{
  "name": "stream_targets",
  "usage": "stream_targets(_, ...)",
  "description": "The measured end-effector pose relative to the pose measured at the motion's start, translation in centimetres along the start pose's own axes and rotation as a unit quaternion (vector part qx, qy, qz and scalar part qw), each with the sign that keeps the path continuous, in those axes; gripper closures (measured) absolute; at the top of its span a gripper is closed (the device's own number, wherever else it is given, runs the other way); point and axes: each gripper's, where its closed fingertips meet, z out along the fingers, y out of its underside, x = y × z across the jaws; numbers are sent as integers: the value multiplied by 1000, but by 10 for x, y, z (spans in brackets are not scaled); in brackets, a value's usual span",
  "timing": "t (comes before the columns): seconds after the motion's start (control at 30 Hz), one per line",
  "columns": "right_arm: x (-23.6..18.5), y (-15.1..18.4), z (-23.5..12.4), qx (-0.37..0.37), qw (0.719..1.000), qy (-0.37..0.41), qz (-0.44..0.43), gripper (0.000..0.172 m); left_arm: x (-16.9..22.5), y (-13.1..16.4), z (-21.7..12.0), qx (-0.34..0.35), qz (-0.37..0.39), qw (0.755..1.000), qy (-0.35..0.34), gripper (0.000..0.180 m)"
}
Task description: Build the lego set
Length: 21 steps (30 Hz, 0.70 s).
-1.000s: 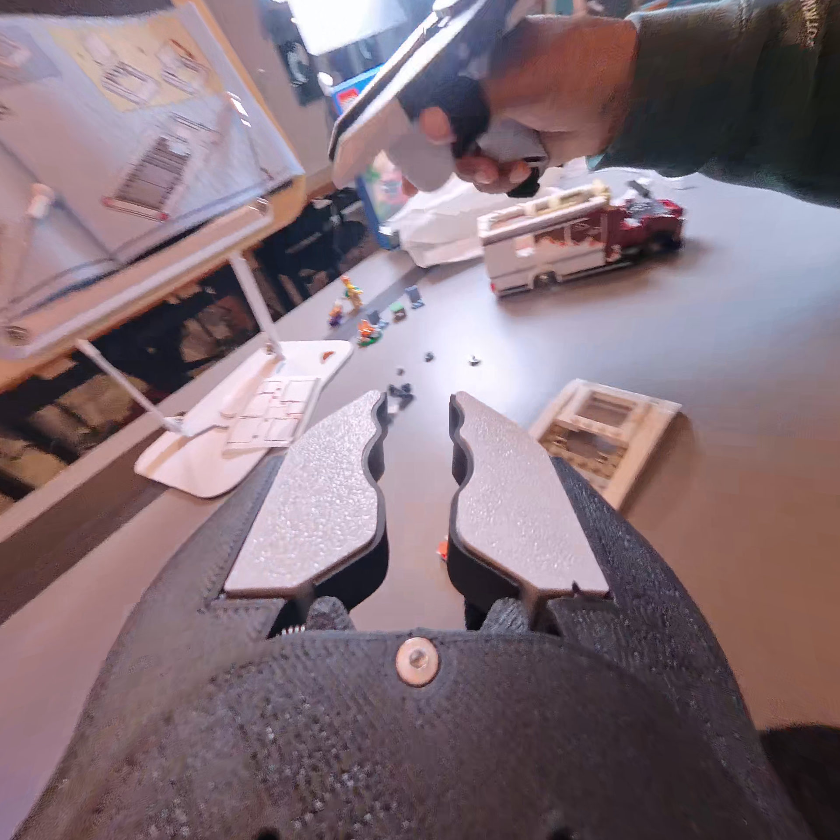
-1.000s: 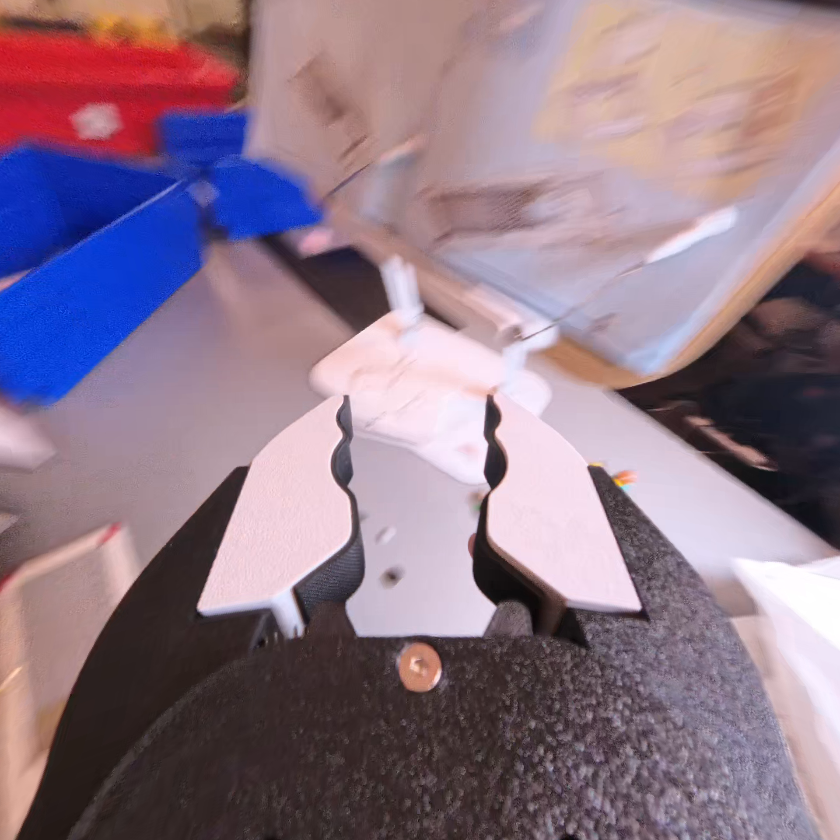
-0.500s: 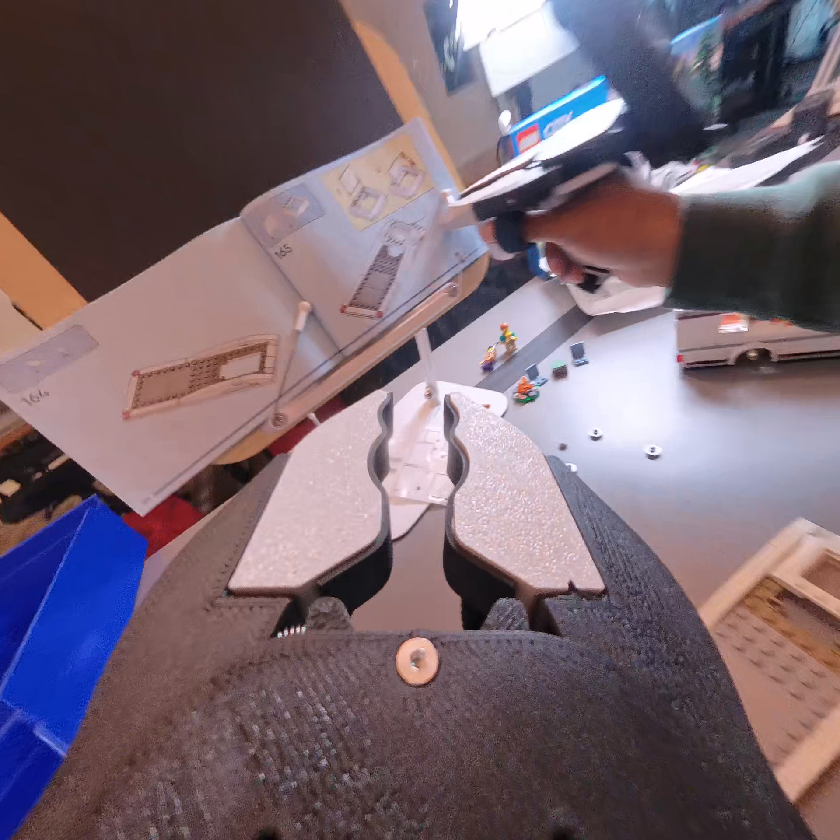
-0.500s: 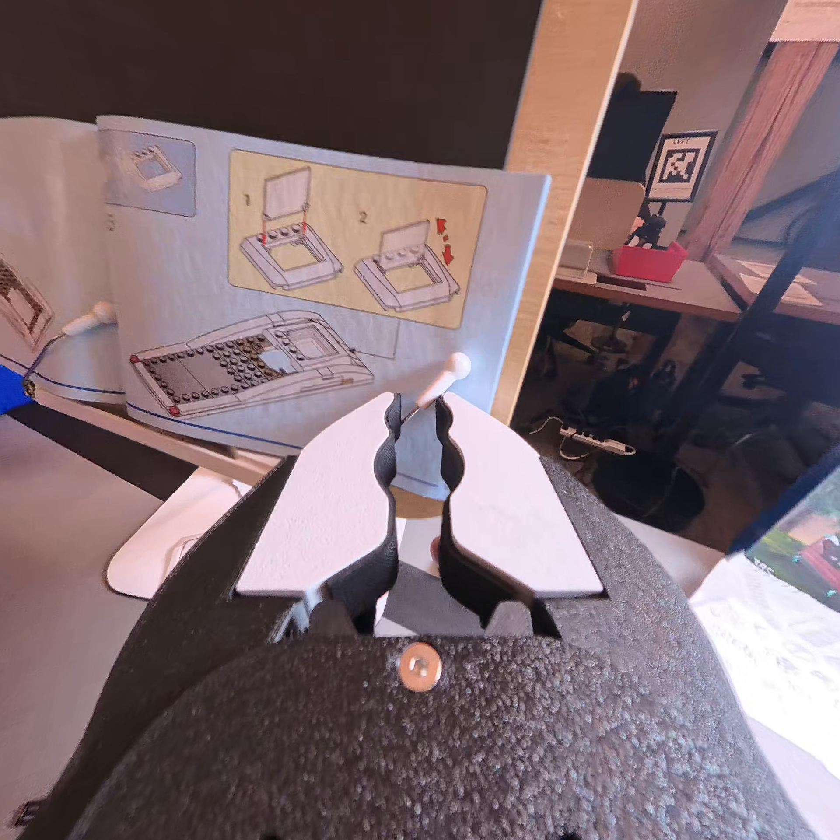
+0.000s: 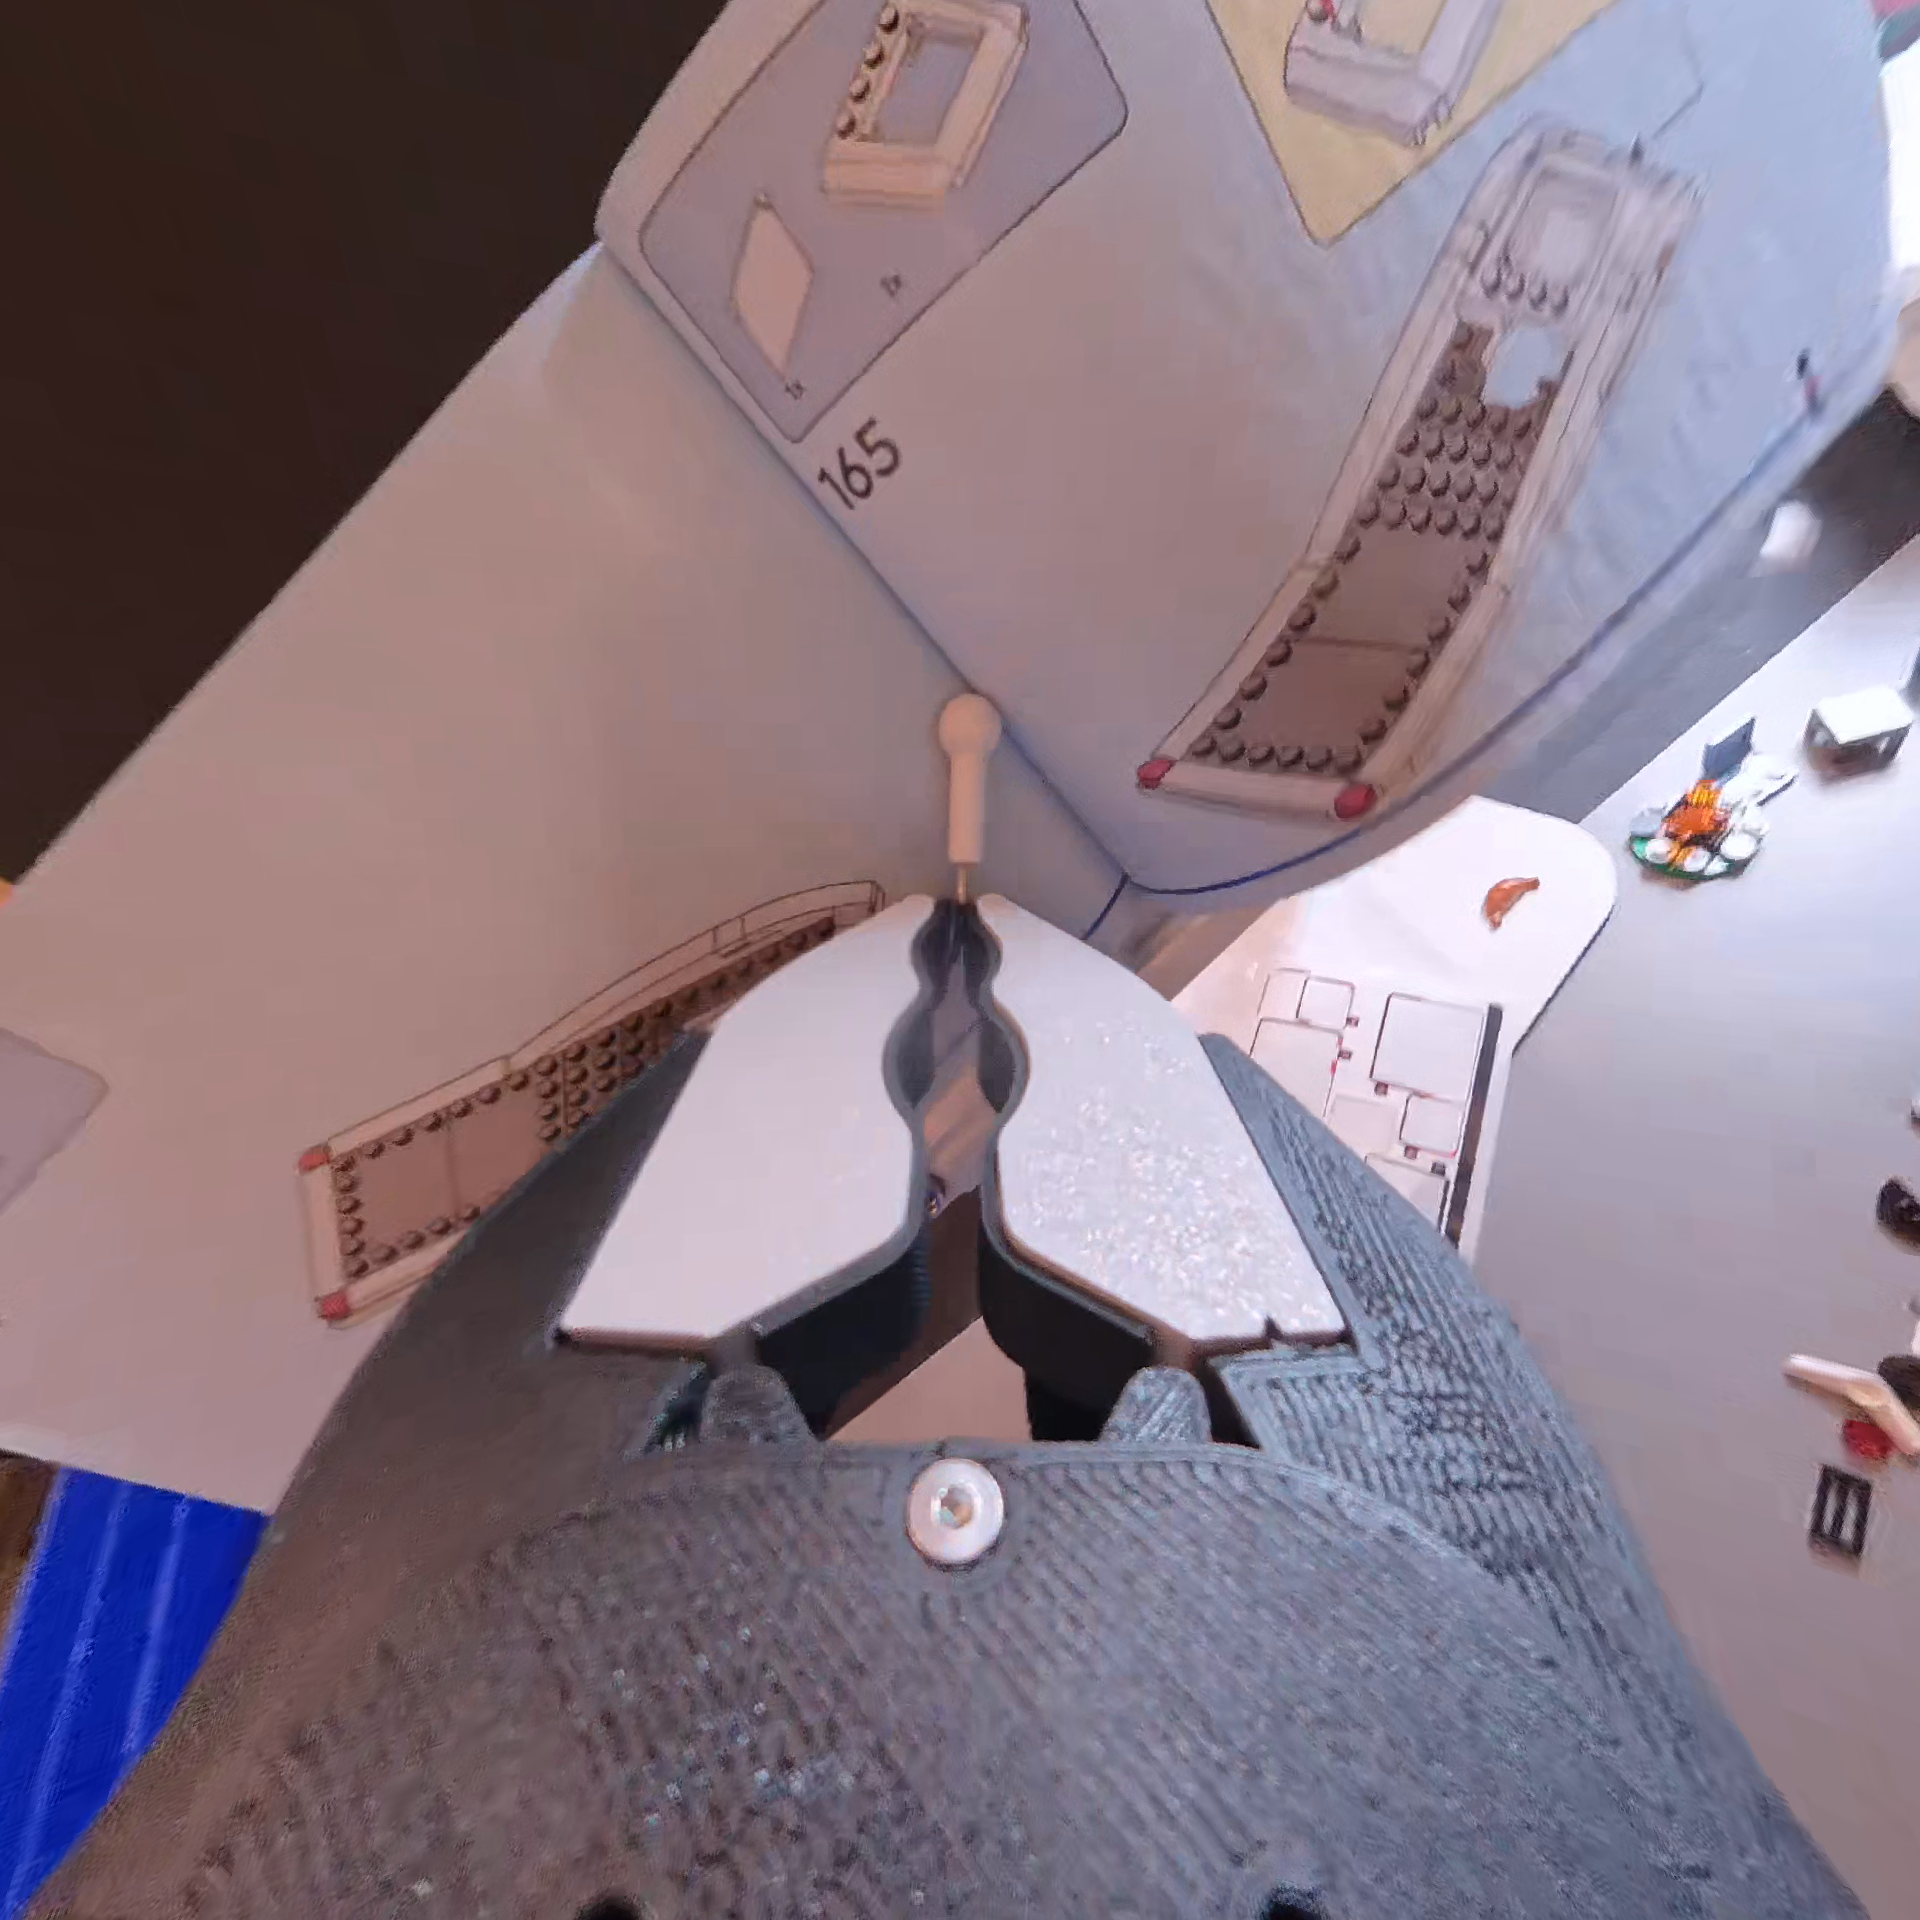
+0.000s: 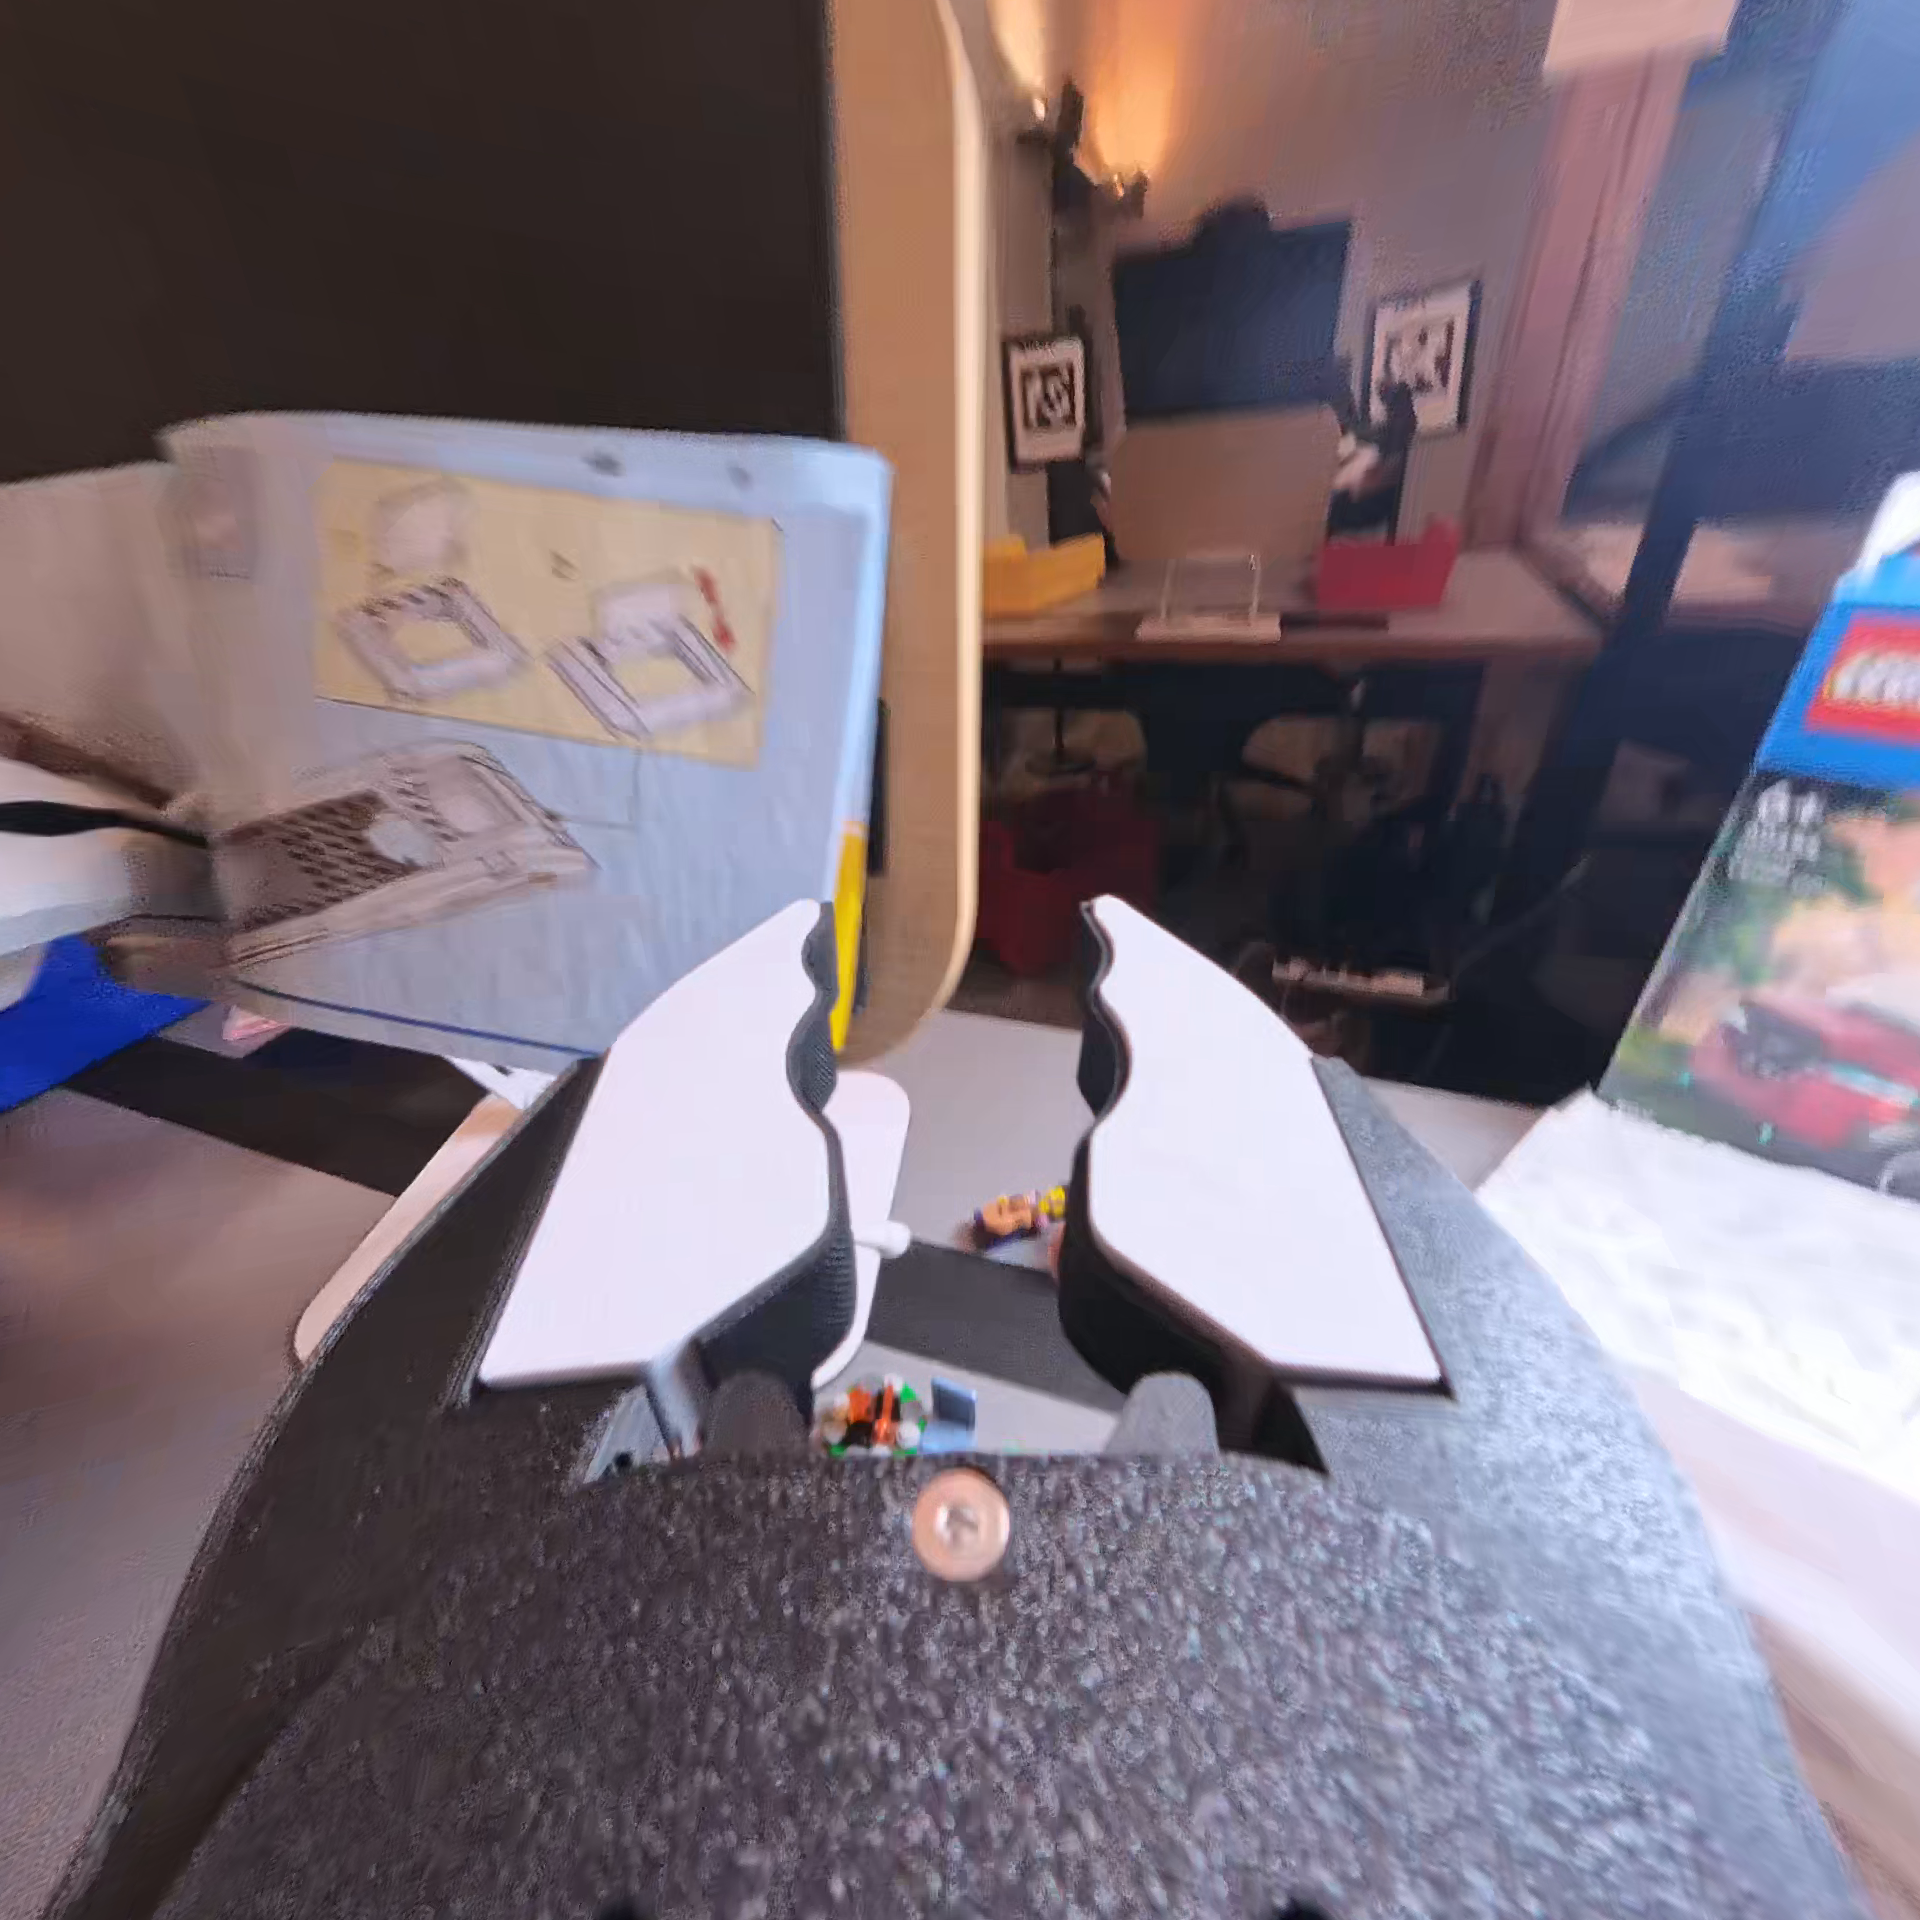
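Against the booklet, left hand-held gripper pinching page-holder wire, right hand-held gripper agape

The booklet runs off the left wrist view at twelve and nine o'clock, and the box is blurred, cut at three o'clock

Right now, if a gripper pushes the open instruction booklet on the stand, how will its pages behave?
Probably floppy: the instruction booklet already curves and bulges at its lower edge. Likely light, thin paper. A page-holder pin, where the left gripper sits closed, seems to restrain it.
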Motion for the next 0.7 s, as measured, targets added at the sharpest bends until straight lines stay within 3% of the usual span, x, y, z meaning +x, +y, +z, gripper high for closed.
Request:
stream_targets(0.07, -52, -22, -8, 50, 992, -93, -74, 149, -1, -1, 1, 21, -22, 1000, -7, 177)
stream_targets(0.13, -114, -19, -11, 53, 966, -188, -172, 157, -2, -2, 1, 36, -54, 998, -10, 177)
stream_targets(0.23, -146, 15, 20, -22, 941, -149, -303, 158, -4, -3, -1, 64, -122, 991, -3, 177)
stream_targets(0.37, -116, 20, 55, -50, 939, -45, -336, 158, -34, 4, -17, 100, -224, 969, -38, 180)
stream_targets(0.47, -91, 12, 65, -50, 944, -9, -325, 159, -57, 30, -27, 134, -395, 907, -56, 177)
stream_targets(0.6, -76, 1, 66, -31, 947, 16, -319, 150, -58, 65, -31, 198, -618, 759, -40, 175)
stream_targets(0.7, -66, 0, 65, -26, 962, 15, -273, 152, -43, 82, -26, 219, -703, 676, -11, 172)
